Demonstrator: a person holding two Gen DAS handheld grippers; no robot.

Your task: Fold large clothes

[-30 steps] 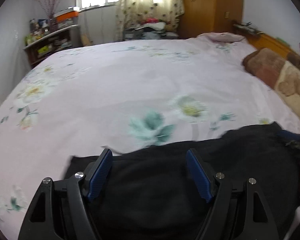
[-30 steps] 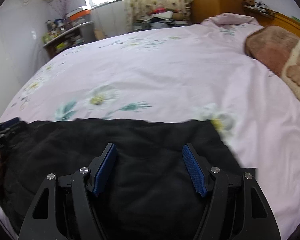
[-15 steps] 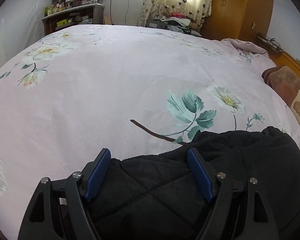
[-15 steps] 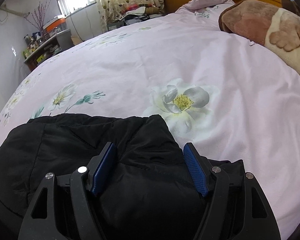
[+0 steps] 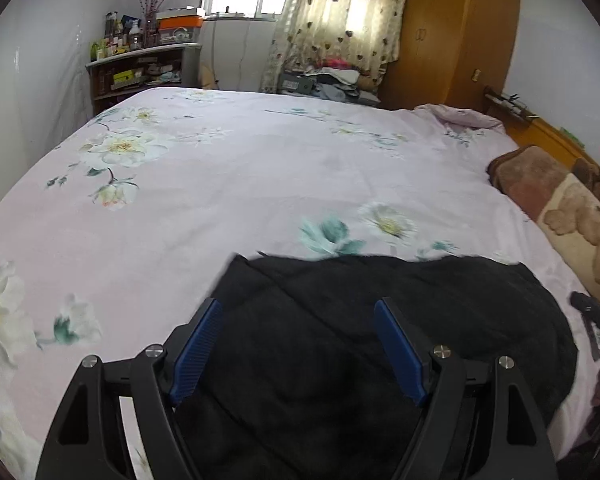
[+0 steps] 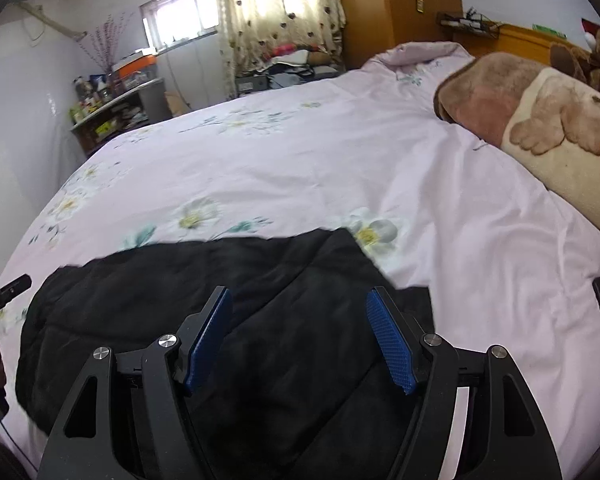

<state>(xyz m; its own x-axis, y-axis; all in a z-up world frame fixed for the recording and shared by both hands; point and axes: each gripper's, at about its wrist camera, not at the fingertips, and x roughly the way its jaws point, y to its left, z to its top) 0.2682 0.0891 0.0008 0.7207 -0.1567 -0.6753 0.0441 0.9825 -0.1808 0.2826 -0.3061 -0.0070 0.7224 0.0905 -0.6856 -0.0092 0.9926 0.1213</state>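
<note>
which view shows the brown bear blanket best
The right wrist view: the brown bear blanket lies large and sharp at upper right. In the left wrist view it sits small at the right edge, partly cut off.

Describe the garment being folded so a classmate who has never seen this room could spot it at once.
A pink floral bedspread covers the big bed. On its near edge, below both grippers, lies the black quilted jacket, the only dark thing on that pale cover.

Tongs (image 5: 298, 344) wide over black jacket (image 5: 380, 320), bed (image 5: 220, 184).
</note>
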